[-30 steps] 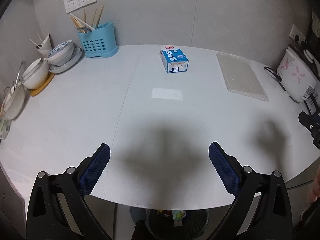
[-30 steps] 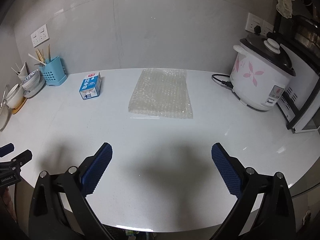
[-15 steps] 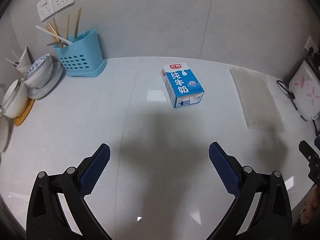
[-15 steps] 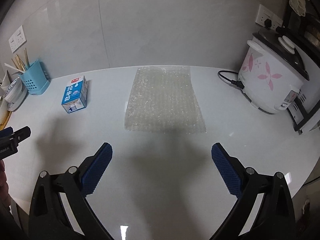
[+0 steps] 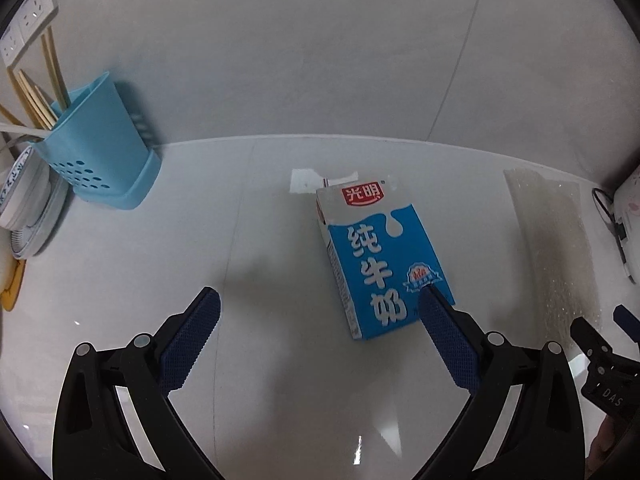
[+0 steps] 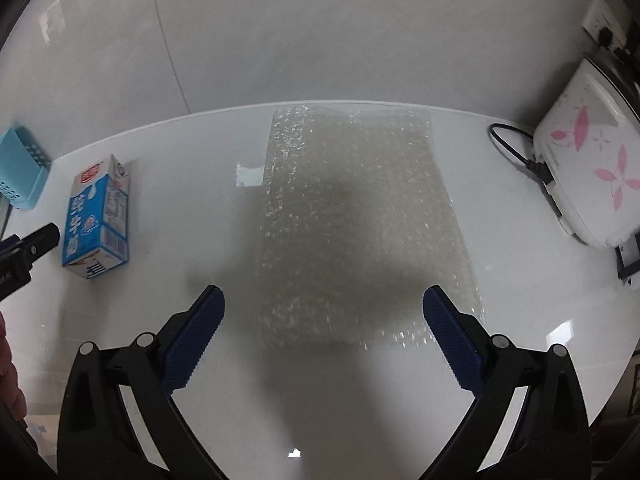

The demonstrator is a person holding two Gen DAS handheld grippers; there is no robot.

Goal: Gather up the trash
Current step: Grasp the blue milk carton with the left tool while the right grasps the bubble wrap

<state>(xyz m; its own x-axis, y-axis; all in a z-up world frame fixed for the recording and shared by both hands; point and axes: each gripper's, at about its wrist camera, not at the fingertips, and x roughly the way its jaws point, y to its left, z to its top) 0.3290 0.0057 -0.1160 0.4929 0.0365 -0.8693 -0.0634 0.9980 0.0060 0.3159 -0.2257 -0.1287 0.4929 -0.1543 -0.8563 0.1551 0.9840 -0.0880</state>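
left gripper (image 5: 316, 300) spread | milk carton (image 5: 376, 256) corner hidden (by finger) | right gripper (image 6: 320, 300) spread

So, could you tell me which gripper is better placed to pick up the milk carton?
Left. The left gripper is open right at the milk carton; the right gripper faces the bubble wrap.

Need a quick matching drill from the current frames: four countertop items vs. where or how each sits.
Items:
1. milk carton
2. bubble wrap
3. rice cooker
4. utensil holder

Descriptions:
A. holds chopsticks, by the bowls
B. lying on its side
C. spread flat ahead of the right tongs
D. plugged in, far right

Pairs: 1-B, 2-C, 3-D, 4-A
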